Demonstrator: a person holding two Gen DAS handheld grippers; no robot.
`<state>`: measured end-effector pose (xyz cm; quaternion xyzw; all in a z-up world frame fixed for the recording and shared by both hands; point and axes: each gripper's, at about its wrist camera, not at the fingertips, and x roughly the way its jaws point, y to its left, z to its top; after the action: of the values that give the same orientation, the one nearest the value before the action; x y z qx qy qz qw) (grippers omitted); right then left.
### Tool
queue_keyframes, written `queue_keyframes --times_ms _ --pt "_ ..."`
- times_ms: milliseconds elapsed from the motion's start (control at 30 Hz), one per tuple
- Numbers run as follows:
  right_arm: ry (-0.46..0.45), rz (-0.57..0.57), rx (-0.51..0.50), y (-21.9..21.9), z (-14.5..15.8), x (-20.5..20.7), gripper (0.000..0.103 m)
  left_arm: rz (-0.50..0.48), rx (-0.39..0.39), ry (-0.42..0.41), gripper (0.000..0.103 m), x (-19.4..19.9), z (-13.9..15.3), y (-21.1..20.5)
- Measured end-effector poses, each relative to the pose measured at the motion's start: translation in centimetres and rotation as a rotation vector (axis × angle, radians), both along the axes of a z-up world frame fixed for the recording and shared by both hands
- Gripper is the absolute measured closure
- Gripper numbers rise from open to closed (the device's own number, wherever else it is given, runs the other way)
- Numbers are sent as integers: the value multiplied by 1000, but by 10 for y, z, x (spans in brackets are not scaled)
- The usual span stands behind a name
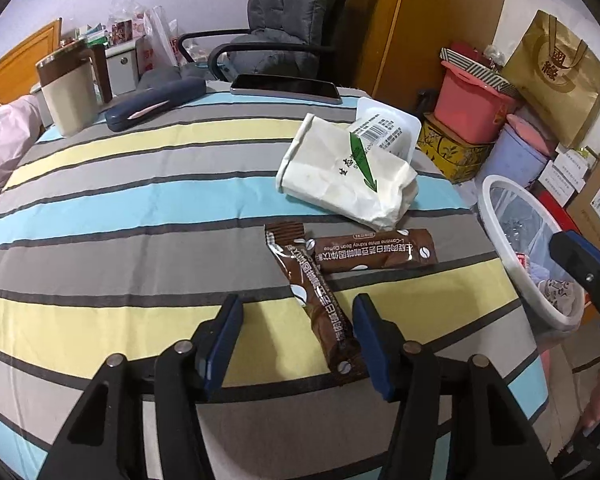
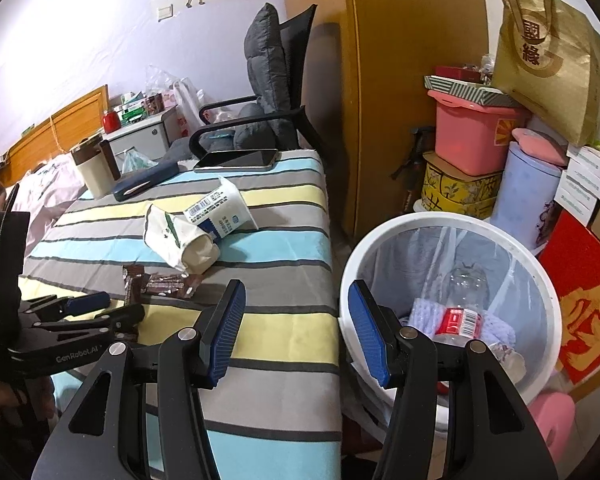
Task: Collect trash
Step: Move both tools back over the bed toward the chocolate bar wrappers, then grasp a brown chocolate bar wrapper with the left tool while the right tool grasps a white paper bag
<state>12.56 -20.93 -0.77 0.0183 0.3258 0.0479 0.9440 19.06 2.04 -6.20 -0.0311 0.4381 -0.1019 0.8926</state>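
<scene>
Two brown coffee sachets lie crossed on the striped tablecloth (image 1: 100, 200). The nearer sachet (image 1: 324, 312) runs between the jaws of my left gripper (image 1: 296, 320), close to the right pad and apart from the left one; the jaws stand open. The other sachet (image 1: 376, 254) lies just beyond. Behind them are a crumpled white paper bag (image 1: 340, 176) and a white plastic cup (image 1: 384, 128) on its side. My right gripper (image 2: 298, 308) is open and empty, above the table's right edge beside the white trash bin (image 2: 380, 248), which holds a plastic bottle (image 2: 460, 320). In the right wrist view the left gripper (image 2: 120, 308) is low over the sachets (image 2: 168, 284).
At the table's far end stand a brown-and-cream mug (image 1: 70, 92), a dark blue case (image 1: 152, 104) and a tablet (image 1: 286, 88). A grey cushioned chair (image 1: 284, 20) stands behind. Right of the bin are stacked boxes (image 1: 472, 108) and a gold paper bag (image 1: 556, 76).
</scene>
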Motion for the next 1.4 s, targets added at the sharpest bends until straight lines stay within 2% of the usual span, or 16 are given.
queue_keyframes --times_ms 67,133,233,300,467,767,967,1200,1400 --pt "3 2 -3 3 0 2 47 -2 -26 6 62 2 0 4" --pt "7 10 -3 7 -1 4 47 -6 -19 7 68 3 0 6" --pt "8 21 -12 13 0 7 47 -20 -49 17 78 3 1 11" --pt "10 25 -14 16 0 8 47 -16 -44 10 81 3 2 15" --pt "21 47 -24 25 -2 14 47 -19 -31 -4 82 1 5 23" --pt "37 119 -41 46 -2 30 47 32 -27 -4 82 -1 5 53" --pt "41 211 19 54 2 49 47 75 -24 6 82 0 2 75" --pt "34 284 -18 68 -2 69 47 80 -65 26 82 3 -1 86" --pt "99 349 -1 71 -15 80 47 71 -75 36 80 8 -1 89"
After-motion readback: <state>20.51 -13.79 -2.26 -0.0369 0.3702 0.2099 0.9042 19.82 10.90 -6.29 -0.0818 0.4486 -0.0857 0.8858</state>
